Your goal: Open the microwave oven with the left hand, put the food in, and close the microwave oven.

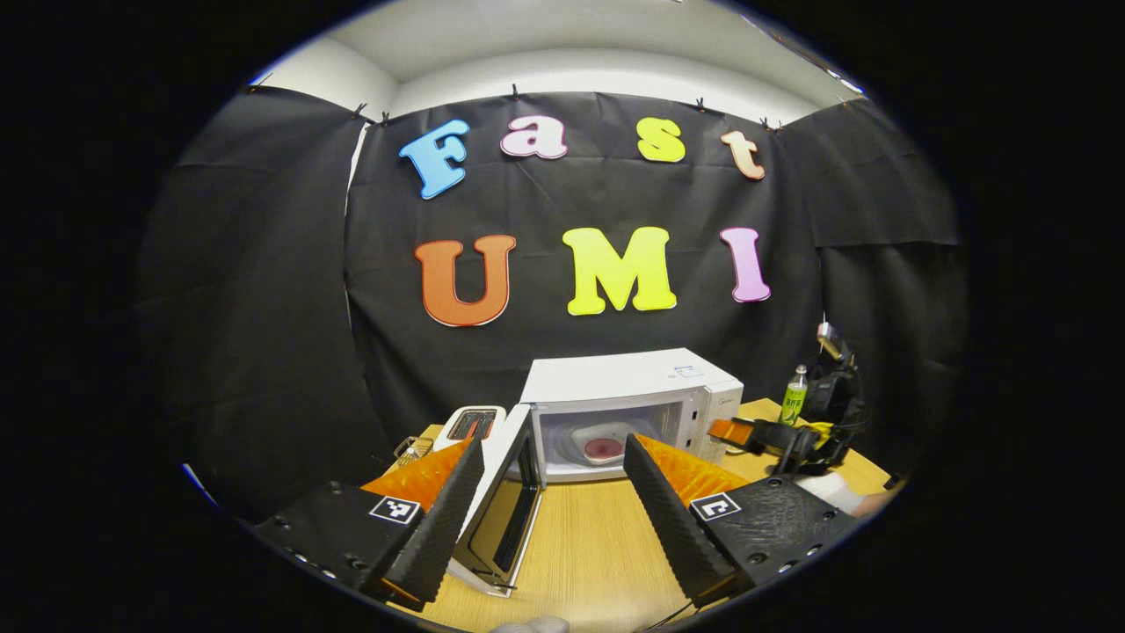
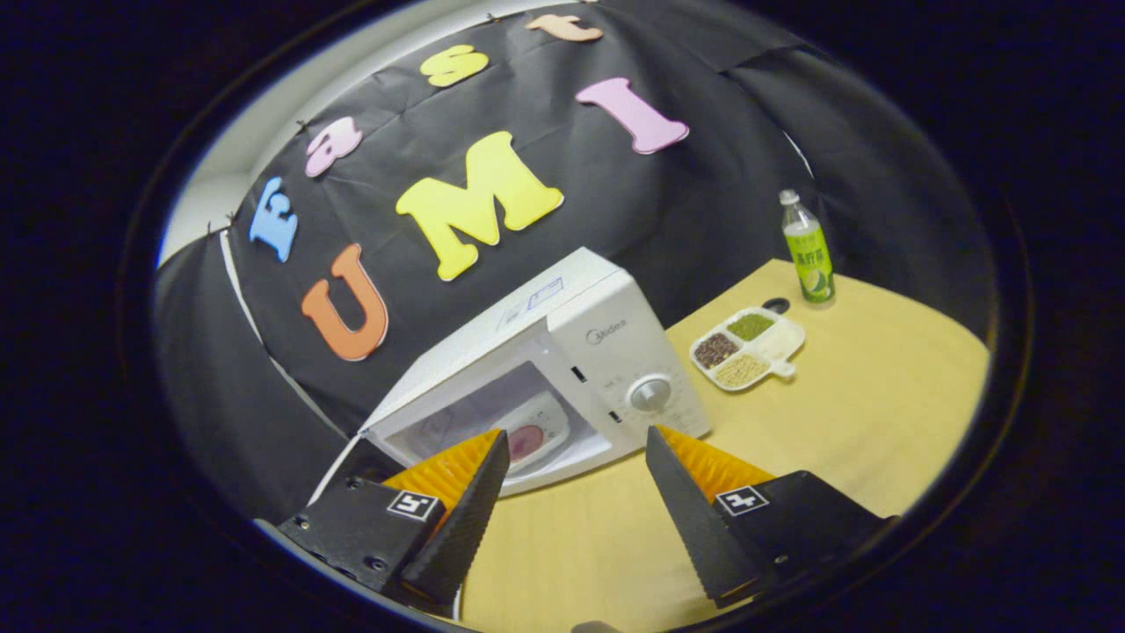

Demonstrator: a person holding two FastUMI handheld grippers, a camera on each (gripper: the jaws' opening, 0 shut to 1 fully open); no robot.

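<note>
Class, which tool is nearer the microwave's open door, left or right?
Left. The left tool straddles the door; the right tool sits off beside the microwave's control side.

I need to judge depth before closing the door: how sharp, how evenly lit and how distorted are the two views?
Left gripper view: sharp, evenly lit, the microwave cavity bright, the open door stretched by fisheye at the bottom. Right gripper view: tilted and strongly curved, the table edge bowed, focus fair, no strong glare.

The desk (image 2: pixel 879 396) was surfaced in matt light wood grain; the microwave oven (image 2: pixel 606 352) was cased in smooth white material.
</note>
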